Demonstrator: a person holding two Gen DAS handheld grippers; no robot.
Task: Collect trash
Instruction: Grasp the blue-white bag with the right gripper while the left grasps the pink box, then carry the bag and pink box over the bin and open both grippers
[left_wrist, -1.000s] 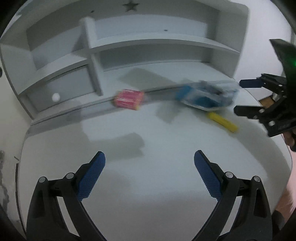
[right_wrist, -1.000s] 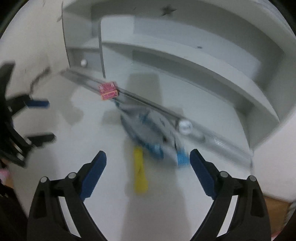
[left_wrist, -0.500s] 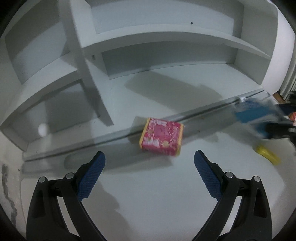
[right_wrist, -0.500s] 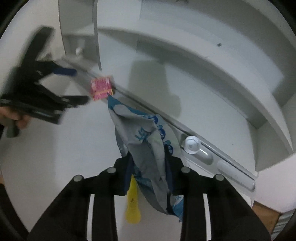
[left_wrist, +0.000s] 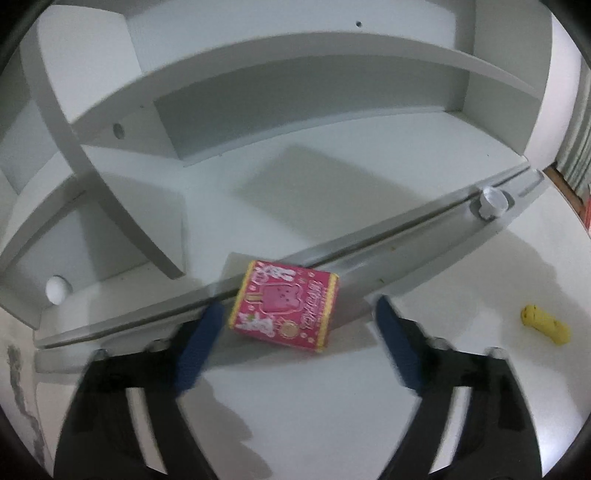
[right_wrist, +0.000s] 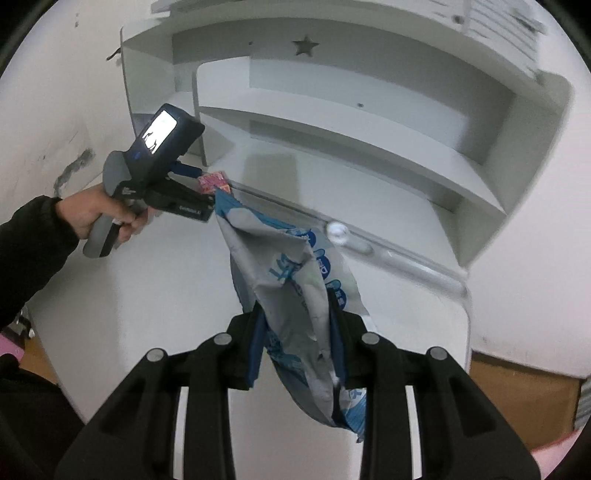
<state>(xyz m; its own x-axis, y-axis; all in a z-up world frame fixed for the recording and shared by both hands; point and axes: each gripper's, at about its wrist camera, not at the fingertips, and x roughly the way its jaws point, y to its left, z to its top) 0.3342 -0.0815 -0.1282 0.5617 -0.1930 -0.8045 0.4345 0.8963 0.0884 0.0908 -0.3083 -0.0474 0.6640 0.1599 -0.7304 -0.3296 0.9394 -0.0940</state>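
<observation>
A pink snack box (left_wrist: 286, 304) lies on the white desk against a grey rail. My left gripper (left_wrist: 297, 345) is open, its blue pads on either side of the box, not touching it. The box also shows in the right wrist view (right_wrist: 212, 182), just beyond the left gripper (right_wrist: 192, 184). My right gripper (right_wrist: 297, 343) is shut on a crumpled blue and grey plastic bag (right_wrist: 288, 273) and holds it above the desk. A yellow wrapper (left_wrist: 546, 325) lies on the desk to the right.
A grey shelf unit (left_wrist: 295, 92) stands behind the rail (left_wrist: 406, 251) with a white knob (left_wrist: 493, 203) on it. A small white ball (left_wrist: 57, 290) sits in the lower left shelf compartment. A cardboard box (right_wrist: 524, 398) stands on the floor right of the desk.
My left gripper has moved forward so the pink box lies between its pads. My right gripper has lifted the bag up and back from the desk.
</observation>
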